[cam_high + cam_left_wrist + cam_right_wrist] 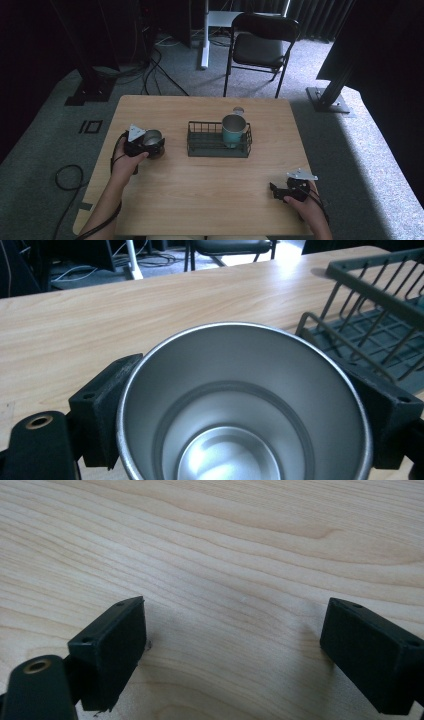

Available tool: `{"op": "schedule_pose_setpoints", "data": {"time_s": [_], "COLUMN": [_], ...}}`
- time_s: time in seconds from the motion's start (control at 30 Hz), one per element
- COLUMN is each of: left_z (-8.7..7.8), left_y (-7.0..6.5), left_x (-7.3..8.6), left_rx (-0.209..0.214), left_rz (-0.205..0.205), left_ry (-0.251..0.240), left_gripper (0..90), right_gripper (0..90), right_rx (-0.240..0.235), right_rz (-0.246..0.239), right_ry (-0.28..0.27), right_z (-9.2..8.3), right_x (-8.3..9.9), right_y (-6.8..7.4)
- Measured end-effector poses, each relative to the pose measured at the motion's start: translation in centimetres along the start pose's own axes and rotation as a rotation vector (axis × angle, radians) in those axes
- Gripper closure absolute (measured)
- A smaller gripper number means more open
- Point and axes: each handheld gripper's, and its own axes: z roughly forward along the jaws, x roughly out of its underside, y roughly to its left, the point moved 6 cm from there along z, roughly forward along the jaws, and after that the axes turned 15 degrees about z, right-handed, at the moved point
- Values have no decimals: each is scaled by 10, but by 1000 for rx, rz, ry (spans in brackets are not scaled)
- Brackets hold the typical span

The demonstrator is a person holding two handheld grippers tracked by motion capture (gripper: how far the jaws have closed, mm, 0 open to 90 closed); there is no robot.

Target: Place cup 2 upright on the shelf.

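Altogether two cups, one wire basket [219, 146] and two grippers on the wooden table [210, 190]: a steel cup [153, 138] pinched at both sides between the jaws of the left gripper [150, 142], left of the basket and near it, and a teal cup [233, 129] upright inside the basket's right half. Left hand [127, 161] wrapped around its gripper's rear at the table's left side. Right hand [305, 202] low at the near right corner, holding the right gripper [274, 190] with jaws spread wide over bare wood, gripping nothing.
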Motion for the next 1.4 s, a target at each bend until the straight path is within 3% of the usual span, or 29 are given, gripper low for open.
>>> {"op": "schedule_pose_setpoints", "data": {"time_s": [0.4,0.67,0.77,0.83,1.4], "left_z": [-11,-16,-17,-17,0], "left_y": [-5,-14,-18,-21,-51], "left_x": [-37,-69,-77,-84,-135], "left_rx": [27,71,72,82,136], "left_rz": [25,35,56,46,102], "left_ry": [-58,-123,-131,-142,-187], "left_gripper": [139,139,139,139,139], "right_gripper": [110,110,110,110,110], "right_rx": [0,0,0,0,0], "right_rz": [0,0,0,0,0], "right_ry": [0,-1,0,-1,-1], "right_z": [0,0,0,0,0], "right_x": [0,0,0,0,0], "right_y": [0,0,0,0,0]}}
